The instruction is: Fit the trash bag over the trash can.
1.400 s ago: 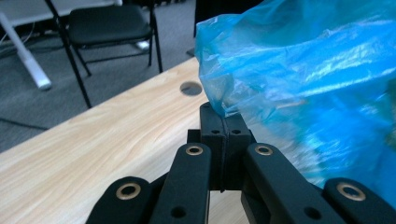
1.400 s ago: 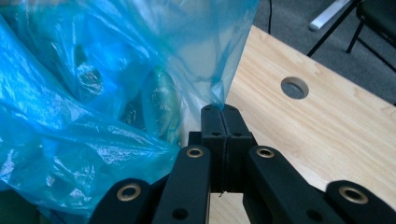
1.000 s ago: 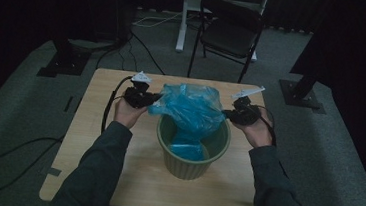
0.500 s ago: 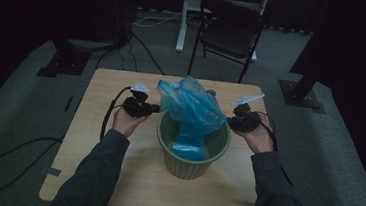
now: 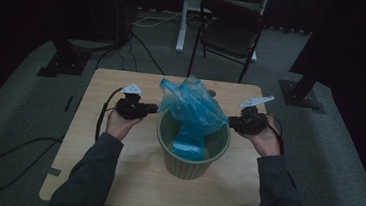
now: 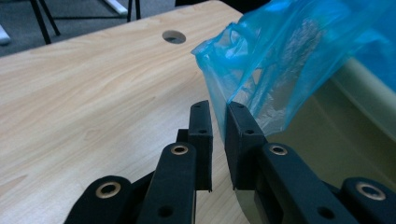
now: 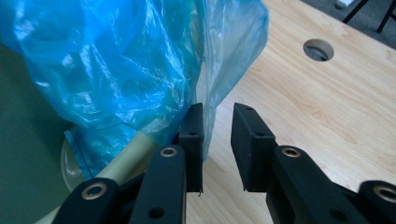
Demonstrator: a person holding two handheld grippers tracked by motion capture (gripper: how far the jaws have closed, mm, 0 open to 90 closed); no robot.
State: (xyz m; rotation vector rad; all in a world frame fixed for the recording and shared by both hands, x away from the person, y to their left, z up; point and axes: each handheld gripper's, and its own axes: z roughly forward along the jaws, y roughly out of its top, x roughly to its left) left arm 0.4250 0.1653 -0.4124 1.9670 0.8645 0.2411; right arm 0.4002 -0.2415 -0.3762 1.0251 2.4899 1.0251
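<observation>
I have the blue plastic bag (image 5: 193,109) sitting in the green ribbed bin (image 5: 191,156), which stands mid-table (image 5: 114,177); most of the film still bunches up above the rim rather than folding over it. My left tool (image 5: 153,109) is at the bin's left rim and my right tool (image 5: 233,121) at its right rim.

Both have just been opening. In the left gripper view the jaws stand a narrow gap apart, with the bag's edge (image 6: 224,100) hanging at the tip of that gap, not pinched. In the right gripper view the jaws are likewise apart, and a fold of the bag (image 7: 208,107) drops between them, lying against one pad but not clamped.

My worry: with neither side gripped, the light film can spring back toward the middle and slump into the bin, so I would lose the edges I was spreading. If I close again too early, I may catch a doubled fold instead of the single edge, and pulling that outward could tear the film or drag the bin across the table, since nothing steadies it. The rim is just beside both sets of jaws, so a careless closing could also nip the bin wall.
</observation>
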